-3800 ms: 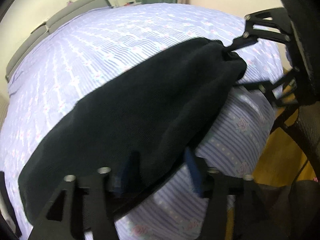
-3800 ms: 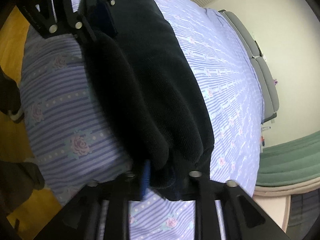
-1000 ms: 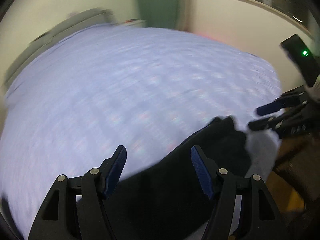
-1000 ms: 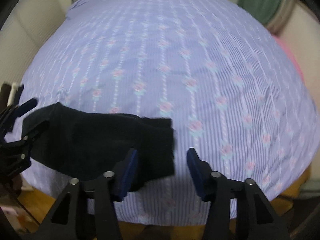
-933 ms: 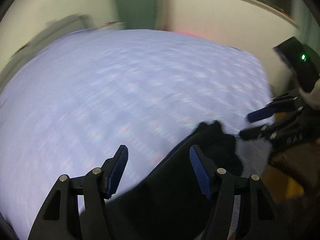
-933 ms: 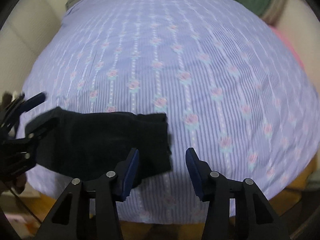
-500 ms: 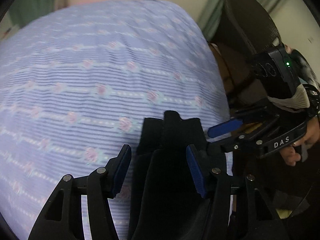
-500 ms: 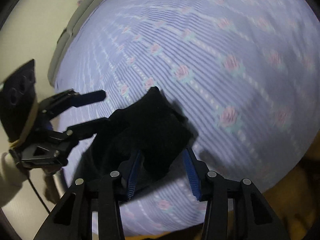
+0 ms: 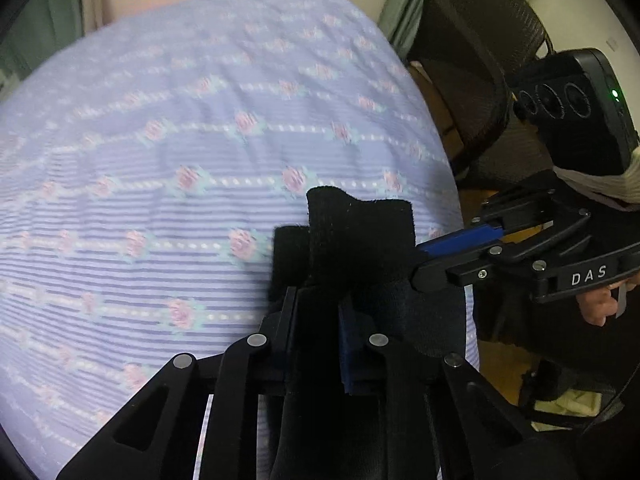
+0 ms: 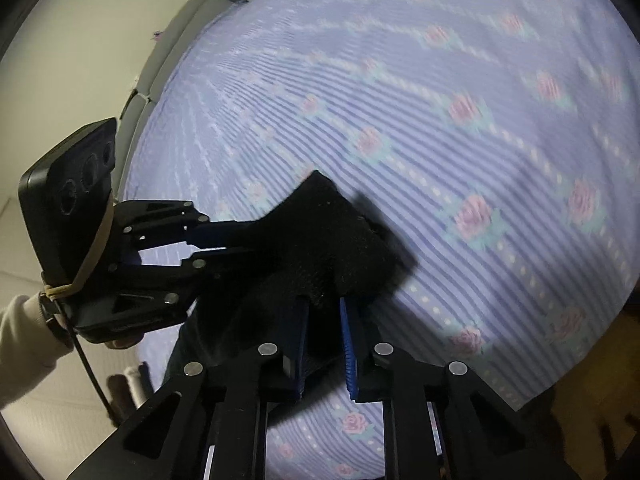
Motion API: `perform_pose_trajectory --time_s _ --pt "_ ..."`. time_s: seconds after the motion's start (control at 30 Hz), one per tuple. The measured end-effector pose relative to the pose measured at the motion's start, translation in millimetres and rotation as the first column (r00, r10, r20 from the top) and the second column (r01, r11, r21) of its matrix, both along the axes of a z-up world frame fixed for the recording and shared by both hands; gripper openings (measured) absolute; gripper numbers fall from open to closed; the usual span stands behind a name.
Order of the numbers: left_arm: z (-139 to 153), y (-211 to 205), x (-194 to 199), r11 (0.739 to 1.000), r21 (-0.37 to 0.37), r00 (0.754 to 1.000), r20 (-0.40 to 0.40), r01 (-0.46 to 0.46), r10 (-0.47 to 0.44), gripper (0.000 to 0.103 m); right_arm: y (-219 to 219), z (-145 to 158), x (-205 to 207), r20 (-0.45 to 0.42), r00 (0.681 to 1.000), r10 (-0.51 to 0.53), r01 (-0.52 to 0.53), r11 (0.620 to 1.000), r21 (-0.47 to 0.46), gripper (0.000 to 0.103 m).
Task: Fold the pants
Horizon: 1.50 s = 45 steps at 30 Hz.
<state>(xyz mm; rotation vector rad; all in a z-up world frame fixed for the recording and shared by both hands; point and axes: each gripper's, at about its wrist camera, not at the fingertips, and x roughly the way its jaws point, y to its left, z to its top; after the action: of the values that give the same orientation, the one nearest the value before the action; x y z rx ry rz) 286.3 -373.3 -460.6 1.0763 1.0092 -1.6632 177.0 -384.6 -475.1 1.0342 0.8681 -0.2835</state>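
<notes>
The black pants (image 9: 356,236) lie bunched at the near edge of the lilac flowered bed (image 9: 180,140). My left gripper (image 9: 316,312) is shut on one end of the black fabric, which runs back between its fingers. My right gripper (image 10: 322,312) is shut on the same end from the side; it also shows in the left wrist view (image 9: 420,256) with a blue pad against the cloth. In the right wrist view the pants (image 10: 340,236) stand up in a peak and the left gripper (image 10: 240,240) pinches them from the left.
The bed sheet (image 10: 440,100) spreads wide beyond the pants. A dark chair (image 9: 472,60) stands past the bed's right corner. A grey headboard (image 10: 168,52) is at the far end. Wooden floor (image 9: 500,364) shows below the bed edge.
Both grippers were open above the pants a second ago. They have come down at one end and closed on the fabric, which is now lifted into a bunch.
</notes>
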Motion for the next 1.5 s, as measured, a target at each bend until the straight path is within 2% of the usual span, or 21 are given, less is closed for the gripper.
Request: perform_pose_trajectory --time_s 0.07,0.13,0.23,0.3,0.37,0.43,0.5,0.6,0.7,0.8,0.9,0.97,1.03,1.07,1.23,1.3,1.4,1.5 --pt "2.2 -0.3 7.6 1.0 -0.013 1.0 0.01 -0.016 0.016 0.018 2.3 12.5 4.5 0.006 1.0 0.003 -0.003 0.999 -0.045 0.016" --pt "-5.6 -1.4 8.8 1.0 0.006 1.0 0.031 -0.002 0.002 0.018 5.4 19.8 6.2 -0.004 1.0 0.007 -0.007 0.997 -0.078 0.016" --pt "-28.8 -8.4 8.1 1.0 0.023 0.999 0.044 0.007 -0.008 0.02 5.8 2.9 9.3 -0.071 0.997 -0.001 -0.004 0.997 -0.072 0.016" --pt "-39.8 -13.6 9.9 0.999 0.04 0.999 0.038 -0.018 0.017 0.027 0.5 -12.6 6.1 -0.099 0.995 -0.025 0.021 0.999 -0.041 0.017" --pt "-33.2 -13.7 10.1 0.999 0.018 0.999 0.039 -0.038 0.037 0.031 -4.6 -19.2 4.7 -0.101 0.994 -0.035 0.034 0.999 -0.018 0.019" --pt "-22.4 -8.8 8.0 0.999 -0.017 0.997 0.055 -0.044 0.045 0.035 -8.5 -16.4 1.6 -0.072 0.997 -0.031 0.031 1.0 0.001 0.024" --pt "-11.9 -0.5 5.4 0.997 -0.055 0.992 0.105 -0.061 0.066 0.047 -11.8 -7.9 -5.2 -0.072 0.997 -0.026 0.025 1.0 -0.02 0.042" --pt "11.2 17.0 3.4 0.978 -0.135 0.972 0.158 -0.156 0.177 0.048 -24.6 5.0 -20.3 -0.048 0.998 -0.033 0.032 0.999 -0.02 0.048" --pt "32.0 34.8 3.9 0.944 -0.169 0.946 0.113 -0.282 0.303 0.054 -42.0 4.5 -31.6 -0.004 0.999 -0.036 0.036 0.999 0.038 0.051" --pt "36.2 43.6 7.0 0.924 -0.144 0.93 0.046 -0.354 0.364 0.056 -56.7 0.0 -44.7 0.038 0.999 -0.033 0.028 0.993 0.116 0.051" --pt "25.4 41.4 11.0 0.925 -0.091 0.925 0.059 -0.369 0.375 0.057 -61.1 -13.3 -44.4 0.064 0.997 -0.051 0.038 0.981 0.19 0.051" --pt "17.7 38.3 12.0 0.915 -0.074 0.913 0.077 -0.396 0.401 0.056 -60.9 -27.2 -36.6 0.079 0.995 -0.059 0.038 0.969 0.245 0.051" --pt "18.3 43.2 12.8 0.89 -0.089 0.888 0.079 -0.447 0.453 0.056 -57.5 -42.6 -33.6 0.081 0.995 -0.057 0.031 0.956 0.293 0.051" --pt "20.6 47.3 13.5 0.872 -0.1 0.87 0.081 -0.479 0.487 0.056 -55.2 -49.8 -31.8 0.075 0.996 -0.053 0.027 0.95 0.311 0.055" --pt "25.9 75.5 3.7 0.781 -0.16 0.766 0.156 -0.604 0.624 0.056 -52.6 -72.7 -20.6 0.093 0.993 -0.067 0.026 0.922 0.387 0.061" --pt "25.4 86.8 -0.7 0.729 -0.18 0.708 0.174 -0.66 0.684 0.056 -53.0 -75.3 -14.3 0.111 0.993 -0.049 0.0 0.916 0.4 0.063" --pt "22.2 104.2 -5.6 0.627 -0.196 0.6 0.181 -0.754 0.779 0.056 -53.0 -79.1 -1.1 0.139 0.99 -0.001 -0.058 0.907 0.417 0.063" --pt "14.8 115.8 -7.1 0.545 -0.204 0.514 0.189 -0.813 0.837 0.056 -50.7 -83.1 23.6 0.163 0.984 0.076 -0.139 0.898 0.418 0.063"
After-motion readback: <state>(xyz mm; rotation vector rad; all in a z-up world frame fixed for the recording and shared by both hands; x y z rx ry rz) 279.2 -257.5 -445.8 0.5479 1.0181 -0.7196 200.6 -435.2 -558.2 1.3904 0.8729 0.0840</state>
